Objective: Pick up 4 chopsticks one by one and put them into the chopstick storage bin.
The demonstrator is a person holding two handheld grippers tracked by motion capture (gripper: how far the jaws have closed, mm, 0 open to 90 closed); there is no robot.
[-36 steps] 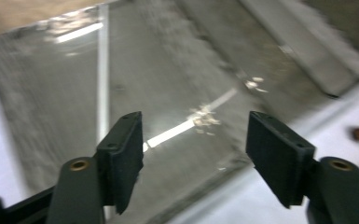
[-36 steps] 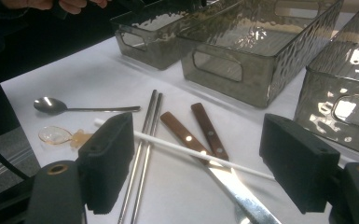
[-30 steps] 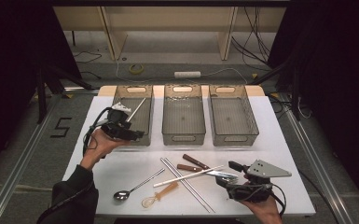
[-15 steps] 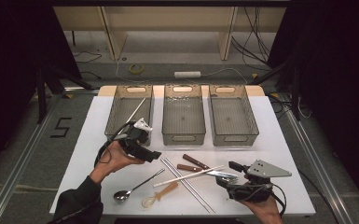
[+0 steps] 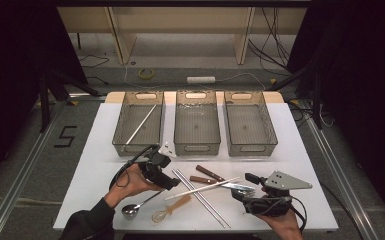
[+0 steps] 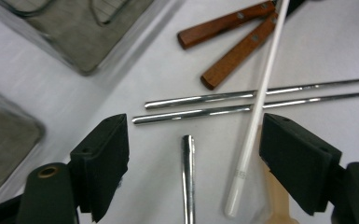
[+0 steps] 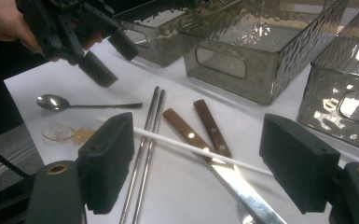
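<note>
My left gripper [image 5: 169,174] is open and hovers low over the white table [image 5: 95,150], in front of the left bin [image 5: 139,125]. Between its jaws lie the tip of a spoon handle [image 6: 188,177] and the end of a white chopstick [image 6: 254,121]. Just beyond them is a pair of metal chopsticks [image 6: 242,105]. My right gripper [image 5: 245,187] is open near the front right of the table, empty. It faces the white chopstick [image 7: 191,147], two wooden-handled utensils [image 7: 191,130] and the metal chopsticks [image 7: 147,135].
Three smoky plastic bins stand in a row at the back; the left bin holds one metal chopstick [image 5: 141,124], while the middle bin [image 5: 196,125] and right bin [image 5: 250,125] look empty. A metal spoon [image 5: 135,207] and a wooden-handled clear spoon [image 5: 167,210] lie near the front edge.
My left gripper has come back from the left bin toward the front and right, down over the cutlery. A metal chopstick now lies in that bin. The right gripper has hardly moved.
</note>
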